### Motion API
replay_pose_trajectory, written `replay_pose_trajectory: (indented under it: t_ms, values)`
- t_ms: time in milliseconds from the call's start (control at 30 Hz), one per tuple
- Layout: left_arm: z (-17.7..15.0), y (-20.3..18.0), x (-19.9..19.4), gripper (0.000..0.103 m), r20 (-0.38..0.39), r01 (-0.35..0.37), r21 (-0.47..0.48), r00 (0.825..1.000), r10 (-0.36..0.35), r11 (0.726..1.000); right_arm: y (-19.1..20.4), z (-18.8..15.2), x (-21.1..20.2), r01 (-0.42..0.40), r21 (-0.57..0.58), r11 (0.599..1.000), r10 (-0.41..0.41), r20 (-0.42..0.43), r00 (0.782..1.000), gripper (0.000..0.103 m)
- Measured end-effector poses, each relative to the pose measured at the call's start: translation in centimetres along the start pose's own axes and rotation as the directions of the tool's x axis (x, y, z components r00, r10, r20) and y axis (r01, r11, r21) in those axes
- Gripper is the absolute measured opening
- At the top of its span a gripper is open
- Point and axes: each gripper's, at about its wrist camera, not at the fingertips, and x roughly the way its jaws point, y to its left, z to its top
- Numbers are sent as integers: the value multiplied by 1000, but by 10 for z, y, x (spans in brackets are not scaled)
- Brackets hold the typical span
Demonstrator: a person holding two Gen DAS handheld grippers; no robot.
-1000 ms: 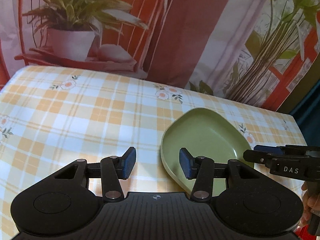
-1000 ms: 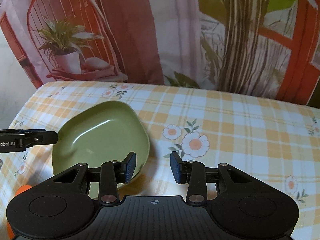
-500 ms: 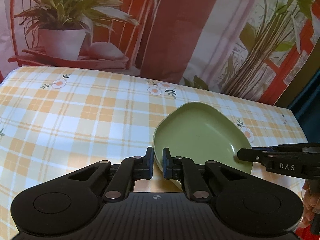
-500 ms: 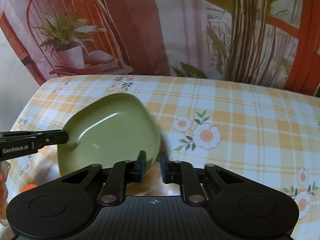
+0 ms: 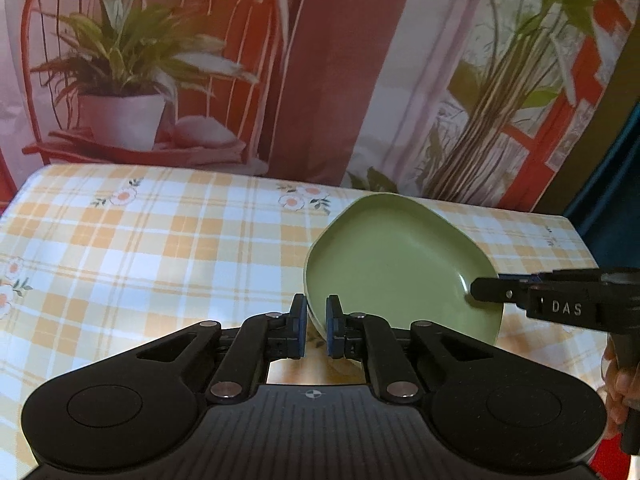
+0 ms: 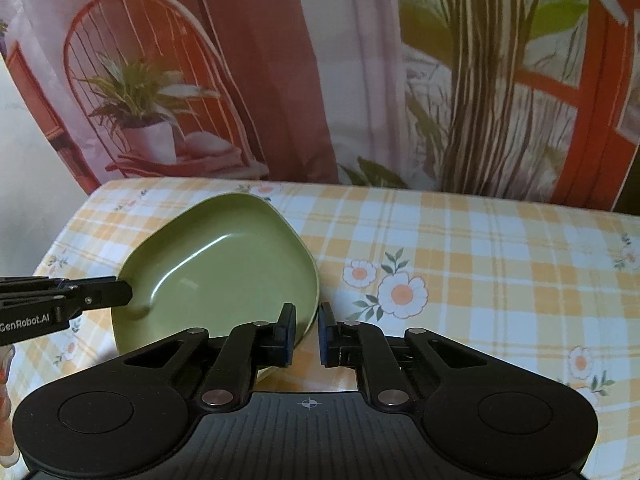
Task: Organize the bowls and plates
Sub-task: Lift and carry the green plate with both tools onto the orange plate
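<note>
A green rounded plate (image 5: 396,268) is held up off the checked tablecloth, tilted. My left gripper (image 5: 316,328) is shut on its near left rim. My right gripper (image 6: 307,330) is shut on its near right rim; the plate (image 6: 216,268) fills the left of the right wrist view. Each gripper's tip shows in the other's view, the right one (image 5: 486,291) and the left one (image 6: 118,294) both touching the plate's rim.
The table (image 5: 160,248) wears a yellow and white checked cloth with flower prints (image 6: 400,290). A printed backdrop with a potted plant and chair (image 5: 120,112) hangs behind the far edge. A dark blue surface (image 5: 616,184) lies past the right edge.
Both grippers went from open beside the plate to shut on its rim. The plate has since risen off the cloth and tilted.
</note>
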Motion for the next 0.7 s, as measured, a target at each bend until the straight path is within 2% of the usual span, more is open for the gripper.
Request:
replay_pose_trajectory:
  t_ms: [267, 700]
  values:
    - [-9, -19, -47, 12, 29, -6, 37, 1000, 5, 999, 13, -4, -42, -3, -24, 1000, 4, 36, 999, 11]
    - [-52, -36, -100, 15, 27, 1, 57, 1000, -3, 998, 34, -37, -87, 5, -74, 997, -2, 36, 999, 11]
